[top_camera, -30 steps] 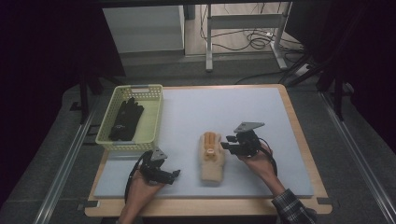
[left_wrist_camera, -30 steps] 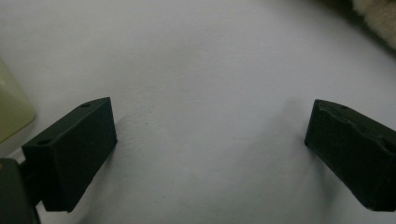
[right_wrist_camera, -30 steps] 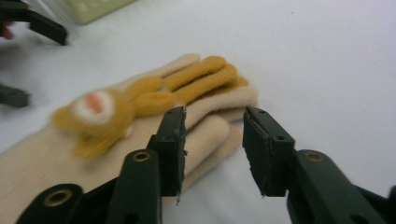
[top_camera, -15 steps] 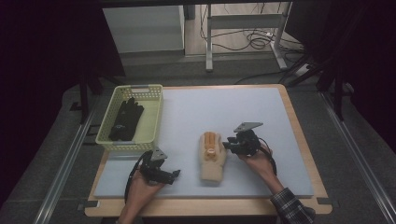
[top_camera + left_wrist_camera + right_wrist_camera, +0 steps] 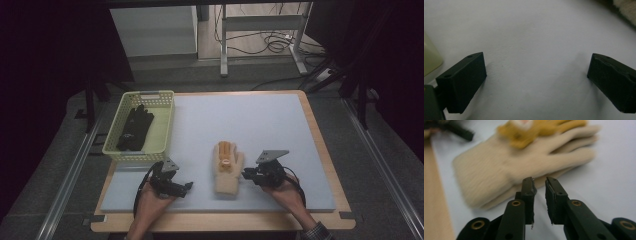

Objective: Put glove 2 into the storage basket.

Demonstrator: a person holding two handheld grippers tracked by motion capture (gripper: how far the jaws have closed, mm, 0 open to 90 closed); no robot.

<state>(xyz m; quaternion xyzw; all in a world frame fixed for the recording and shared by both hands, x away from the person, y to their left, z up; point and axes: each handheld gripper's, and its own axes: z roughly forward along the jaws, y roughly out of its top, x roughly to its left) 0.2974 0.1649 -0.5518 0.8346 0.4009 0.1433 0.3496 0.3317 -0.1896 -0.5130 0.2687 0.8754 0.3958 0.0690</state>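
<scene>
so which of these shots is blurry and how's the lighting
Right gripper view: the cream glove is smeared by motion blur, while the black fingers stay sharp. Left gripper view: soft focus, evenly lit mat. High view: sharp, dim, with dark surroundings.

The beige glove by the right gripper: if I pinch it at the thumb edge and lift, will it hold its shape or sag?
The beige glove looks like soft fuzzy knit lying flat, so it will probably sag and dangle. It seems light for its size. Pushed along the blue mat, the nap would likely drag and bunch rather than slide. The right gripper has just been closing, with nothing between its jaws.
</scene>
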